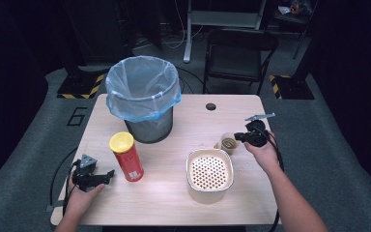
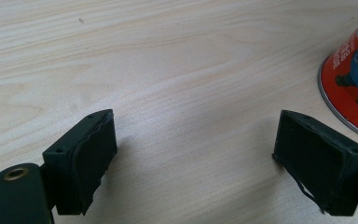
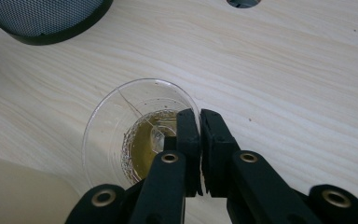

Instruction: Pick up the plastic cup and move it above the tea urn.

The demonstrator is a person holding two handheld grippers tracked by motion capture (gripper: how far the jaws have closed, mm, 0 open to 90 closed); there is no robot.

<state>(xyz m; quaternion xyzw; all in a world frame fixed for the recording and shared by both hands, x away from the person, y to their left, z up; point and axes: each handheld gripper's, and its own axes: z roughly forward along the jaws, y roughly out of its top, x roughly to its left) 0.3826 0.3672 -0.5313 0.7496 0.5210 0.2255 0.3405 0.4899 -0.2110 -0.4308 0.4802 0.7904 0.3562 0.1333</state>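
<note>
A clear plastic cup [image 1: 229,143] with a little yellowish liquid stands on the wooden table [image 1: 183,203], right of centre. My right gripper [image 1: 242,137] is shut on its rim. In the right gripper view the jaws [image 3: 199,126] pinch the cracked wall of the cup [image 3: 116,126], one pad inside and one outside. My left gripper [image 1: 107,174] rests near the table's front left edge. It is open and holds nothing [image 2: 193,158], with bare wood between its pads. A red can with a yellow lid [image 1: 127,157] stands upright just right of it, and the can's base [image 2: 354,74] sits beyond the right jaw.
A mesh waste bin with a blue liner [image 1: 144,96] stands at the back left; its base [image 3: 42,18] lies beyond the cup. A beige container with a perforated lid [image 1: 209,175] sits in front of the cup. A cable hole [image 1: 210,106] and a folding chair [image 1: 239,53] lie behind.
</note>
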